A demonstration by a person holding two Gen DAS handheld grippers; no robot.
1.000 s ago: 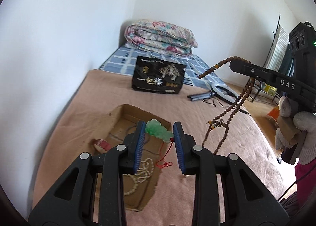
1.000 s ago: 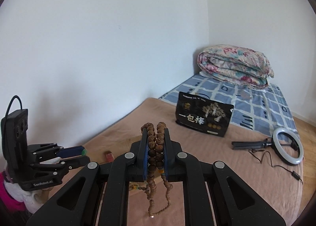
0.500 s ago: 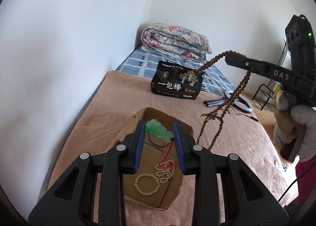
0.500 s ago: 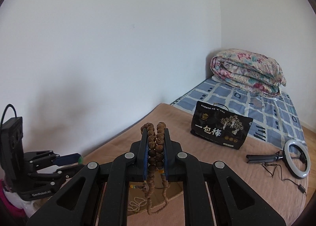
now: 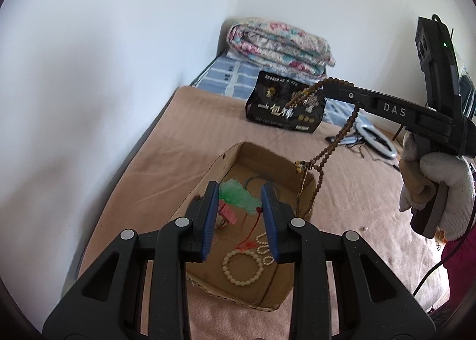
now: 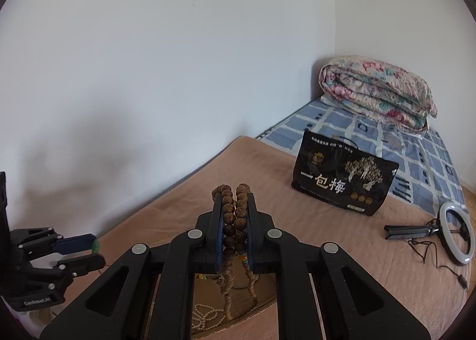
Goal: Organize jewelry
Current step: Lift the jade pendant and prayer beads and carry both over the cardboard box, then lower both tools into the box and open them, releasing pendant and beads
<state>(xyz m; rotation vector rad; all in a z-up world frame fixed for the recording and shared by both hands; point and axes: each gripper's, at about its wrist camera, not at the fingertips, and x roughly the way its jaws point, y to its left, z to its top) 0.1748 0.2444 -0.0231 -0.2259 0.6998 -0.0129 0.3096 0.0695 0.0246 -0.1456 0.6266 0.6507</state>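
Note:
My left gripper [image 5: 239, 195] is shut on a green jade pendant [image 5: 238, 195] with a red cord, held over an open cardboard box [image 5: 258, 149] on the bed. In the box lie a cream bead bracelet [image 5: 242, 264], a white pearl string [image 5: 263, 243] and a pink item [image 5: 227, 213]. My right gripper [image 6: 235, 200] is shut on a long brown wooden bead necklace [image 6: 233, 221]. In the left wrist view the necklace [image 5: 324, 155] hangs from the right gripper [image 5: 325, 87] down over the box's right rim.
The box sits on a tan blanket [image 5: 184, 143] beside a white wall. A black printed bag [image 6: 342, 179], a folded floral quilt [image 6: 377, 90] and a ring light with cable [image 6: 456, 233] lie farther back on the bed.
Both grippers have moved in over the box; the view now looks down into it. The hanging necklace has come closer to the box's right rim. Both grips are unchanged.

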